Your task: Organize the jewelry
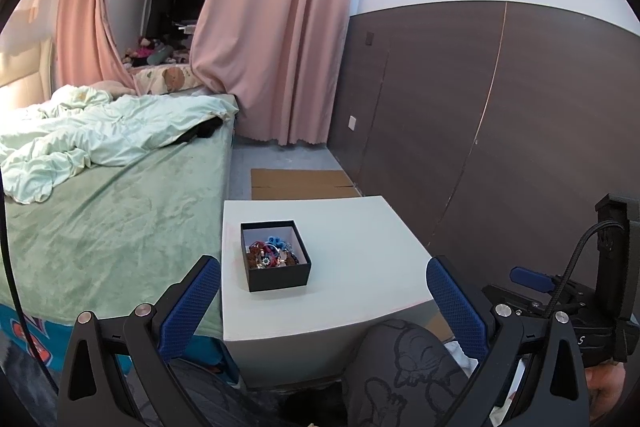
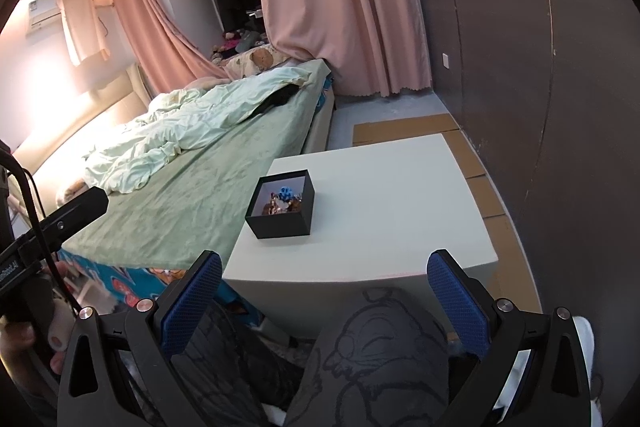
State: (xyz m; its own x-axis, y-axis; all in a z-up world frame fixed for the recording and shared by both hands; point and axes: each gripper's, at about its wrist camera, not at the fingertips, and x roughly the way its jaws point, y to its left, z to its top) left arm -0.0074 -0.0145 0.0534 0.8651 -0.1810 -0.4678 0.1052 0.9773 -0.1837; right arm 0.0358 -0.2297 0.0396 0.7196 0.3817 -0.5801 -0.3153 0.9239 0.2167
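Writing first: white lettering runs along the left gripper's black body at the left edge of the right wrist view, cut off and too blurred to read. On the right gripper's body, low at the right edge of the left wrist view, a lone "S" shows.

Left gripper [image 1: 322, 285] is spread wide, nothing between its blue pads. Right gripper [image 2: 324, 277] is the same, wide apart and empty. Both hang short of the white table [image 1: 360, 239], above the person's cartoon-print knee [image 1: 404, 359].

Ahead and slightly left of both tools sits the black jewelry box [image 1: 276, 255], lidless, near the table's bed-side edge. To its right the tabletop lies bare out to the edge by the dark wall panels [image 1: 480, 107].

The left view looks down into the tangled jewelry [image 1: 270, 253]: red, blue and beaded pieces. The right view catches only a blue piece and some gold. Only the right view shows an air conditioner [image 2: 40, 13]. The green bed [image 1: 100, 219] runs alongside on the left.
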